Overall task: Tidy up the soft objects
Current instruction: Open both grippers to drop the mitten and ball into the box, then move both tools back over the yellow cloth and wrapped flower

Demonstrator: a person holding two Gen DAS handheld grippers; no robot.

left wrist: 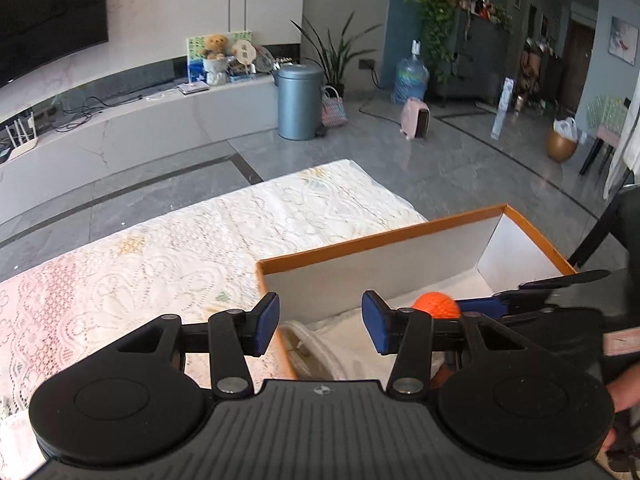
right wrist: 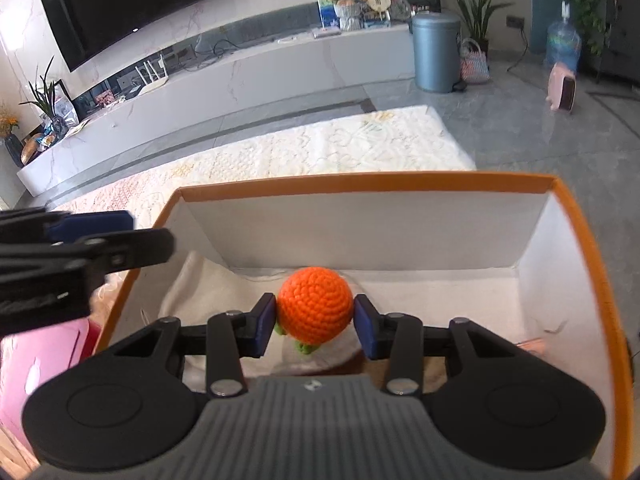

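The lace-covered desk [left wrist: 168, 256] spreads widest beneath me, pale and patterned, with grey floor tiles beyond it. On its near right part stands the orange-rimmed box [right wrist: 372, 178], open at the top, its inner walls white. A white cloth [right wrist: 208, 280] lies across the bottom of the box. My left gripper [left wrist: 320, 320] hangs over the box's left wall, one of its fingers [left wrist: 266, 322] outside that wall and the other inside above the cloth; they stand apart, released, with nothing between them. My right gripper [right wrist: 315, 326] reaches down into the box, and its blue pads [right wrist: 264, 326] press on both sides of the crocheted orange ball [right wrist: 316, 304], so I am grasping it. The ball sits inside the box, near the far wall and above the cloth, with green crocheted bits [right wrist: 306, 347] showing under it.
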